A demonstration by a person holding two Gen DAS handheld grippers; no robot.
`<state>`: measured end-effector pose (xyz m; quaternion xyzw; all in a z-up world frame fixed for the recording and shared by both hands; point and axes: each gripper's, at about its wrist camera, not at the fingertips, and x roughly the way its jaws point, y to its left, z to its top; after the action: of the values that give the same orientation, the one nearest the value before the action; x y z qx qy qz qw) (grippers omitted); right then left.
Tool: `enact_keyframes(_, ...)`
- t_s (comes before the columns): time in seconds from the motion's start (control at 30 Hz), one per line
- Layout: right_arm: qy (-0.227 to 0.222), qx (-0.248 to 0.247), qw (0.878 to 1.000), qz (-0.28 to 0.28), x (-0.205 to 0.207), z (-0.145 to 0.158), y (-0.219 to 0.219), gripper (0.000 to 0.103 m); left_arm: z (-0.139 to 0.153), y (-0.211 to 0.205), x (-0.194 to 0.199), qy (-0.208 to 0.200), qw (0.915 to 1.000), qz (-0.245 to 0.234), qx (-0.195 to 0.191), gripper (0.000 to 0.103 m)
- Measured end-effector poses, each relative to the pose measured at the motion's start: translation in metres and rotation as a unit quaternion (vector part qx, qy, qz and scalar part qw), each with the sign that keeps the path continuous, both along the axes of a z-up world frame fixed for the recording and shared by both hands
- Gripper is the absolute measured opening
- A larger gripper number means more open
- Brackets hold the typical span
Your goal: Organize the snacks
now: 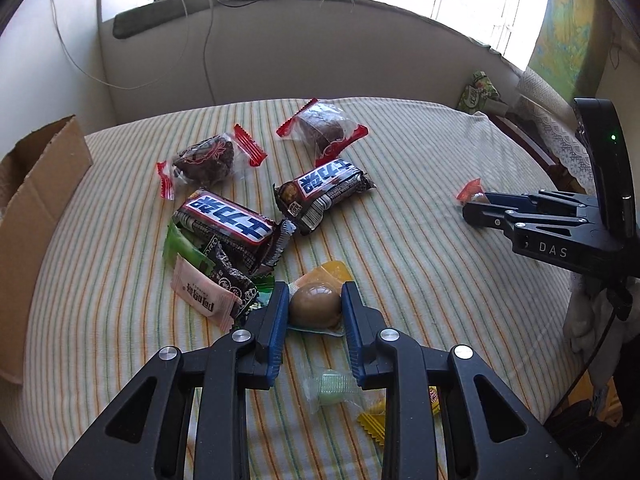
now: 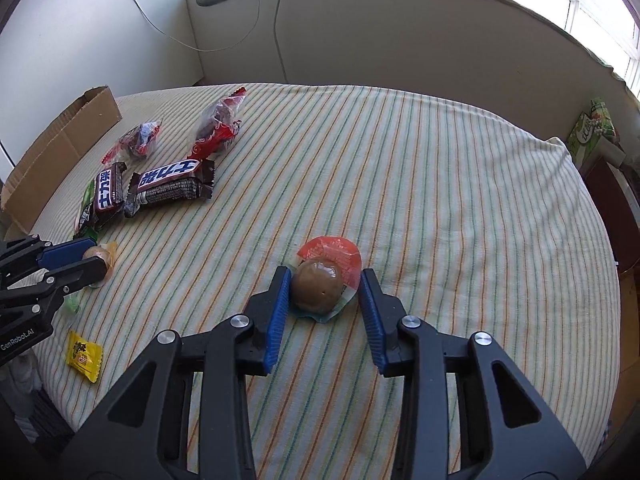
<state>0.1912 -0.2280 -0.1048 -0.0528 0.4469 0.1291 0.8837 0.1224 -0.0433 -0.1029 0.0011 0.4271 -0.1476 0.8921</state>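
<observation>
A brown egg in a yellow-backed clear pack (image 1: 315, 306) lies on the striped cloth (image 1: 400, 184), and my left gripper (image 1: 315, 292) is shut on it, both blue pads against its sides. A second egg, in a red-backed pack (image 2: 318, 290), sits between the fingers of my right gripper (image 2: 325, 276). The left pad touches that egg, while the right pad stands a little off it, so this gripper is open. Each gripper also shows in the other's view: the right gripper (image 1: 474, 206) at the right, the left gripper (image 2: 98, 258) at the left.
Two chocolate bars (image 1: 228, 220) (image 1: 324, 186), two dark cakes in clear wrappers (image 1: 204, 160) (image 1: 324, 128) and a pink sachet (image 1: 204, 296) lie left of centre. A green candy (image 1: 330, 388) and a yellow candy (image 2: 84, 354) lie near the front. A cardboard box (image 2: 60, 148) stands at the left edge.
</observation>
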Motion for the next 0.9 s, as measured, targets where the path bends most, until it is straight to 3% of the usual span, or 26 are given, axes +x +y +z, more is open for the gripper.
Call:
enact_keyframes(0.47, -0.02, 0.012, 1.0, -0.003, -0.009, 0.018, -0.004, 0.034, 0.028, 0.01, -0.012, -0.034, 0.9982, 0.007, -0.048, 0.025)
enact_keyframes(0.9, -0.049, 0.023, 0.998, 0.043, -0.009, 0.049, 0.044, 0.034, 0.055, 0.05, -0.019, -0.076, 0.9946, 0.05, -0.051, 0.025)
